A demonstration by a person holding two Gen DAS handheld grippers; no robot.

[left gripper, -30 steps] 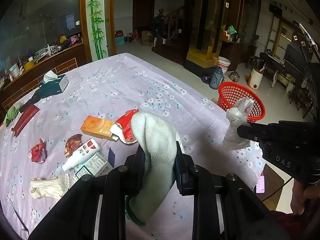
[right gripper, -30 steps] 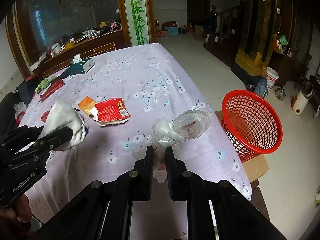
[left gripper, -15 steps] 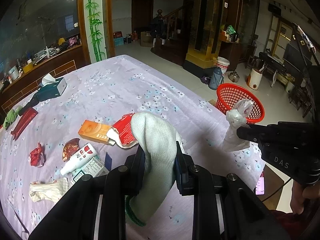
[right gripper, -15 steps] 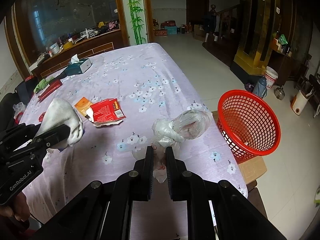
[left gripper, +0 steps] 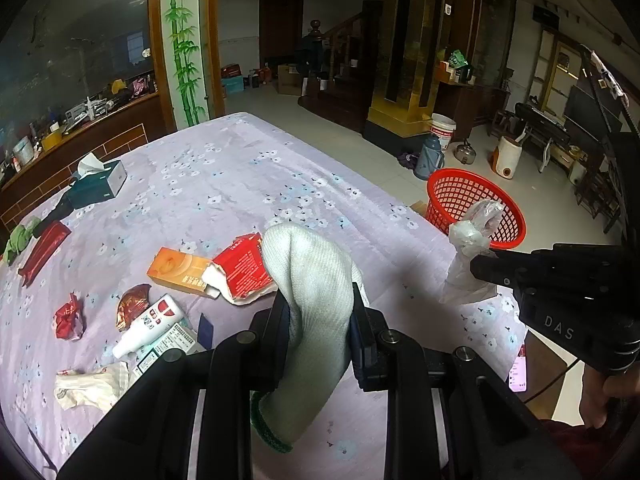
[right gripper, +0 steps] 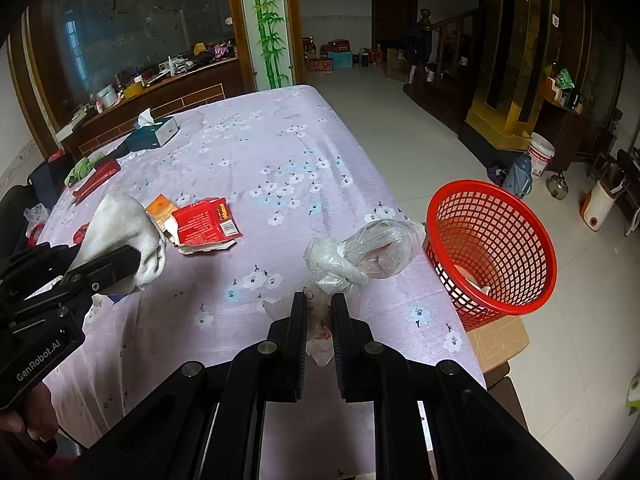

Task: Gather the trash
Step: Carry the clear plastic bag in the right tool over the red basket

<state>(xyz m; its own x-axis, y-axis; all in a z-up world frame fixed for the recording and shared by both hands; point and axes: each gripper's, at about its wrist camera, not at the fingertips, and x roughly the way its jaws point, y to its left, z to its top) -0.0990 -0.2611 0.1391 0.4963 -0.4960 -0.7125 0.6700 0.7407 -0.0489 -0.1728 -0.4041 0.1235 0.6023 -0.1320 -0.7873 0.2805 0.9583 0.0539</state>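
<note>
My left gripper is shut on a white knitted glove with a green cuff, held above the purple flowered tablecloth. My right gripper is shut on a knotted clear plastic bag, lifted over the table's right side. The red mesh basket stands on a cardboard box just beyond the table edge, to the right of the bag. In the left wrist view the right gripper holds the bag in front of the basket. The glove shows at left in the right wrist view.
On the cloth lie a torn red carton, an orange box, a white bottle, red wrappers, crumpled paper and a teal tissue box. A thermos, bucket and kettle stand on the tiled floor.
Both grippers have drifted slightly back and up from the table while keeping their loads; the basket appears a little farther off in the left wrist view. Grips are unchanged.
</note>
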